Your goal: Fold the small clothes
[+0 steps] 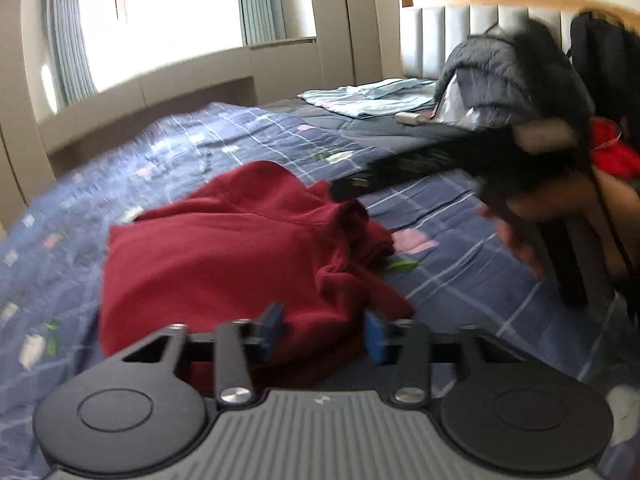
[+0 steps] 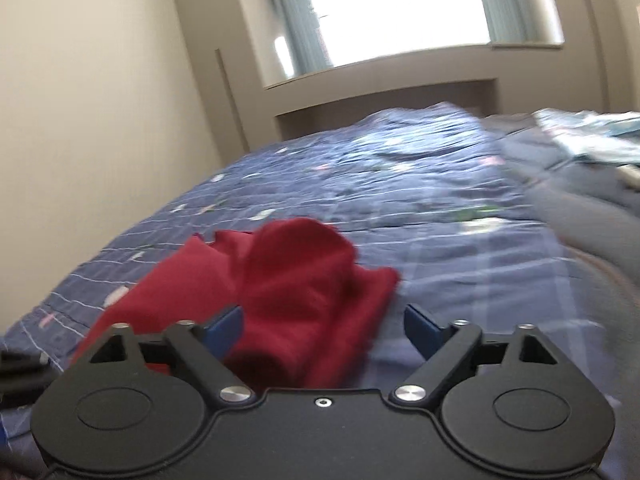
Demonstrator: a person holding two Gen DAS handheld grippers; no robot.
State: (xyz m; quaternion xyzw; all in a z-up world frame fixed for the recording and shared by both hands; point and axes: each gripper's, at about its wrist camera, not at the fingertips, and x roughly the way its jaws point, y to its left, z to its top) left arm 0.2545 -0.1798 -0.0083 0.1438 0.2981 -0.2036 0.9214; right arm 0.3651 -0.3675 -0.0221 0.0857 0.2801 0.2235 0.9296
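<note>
The red garment [image 1: 224,248] lies bunched on the blue checked quilt [image 1: 460,236]; the left gripper [image 1: 324,332] sits at the garment's near edge, fingers partly apart, cloth between them but not pinched; the right gripper [image 2: 324,328] hangs just over the garment, fingers spread wide, holding nothing.

Red garment [image 1: 224,248] bunched on quilt [image 1: 120,152], left hand-held gripper [image 1: 324,332] open.

No text, label, brand or number can be read anywhere here.
</note>
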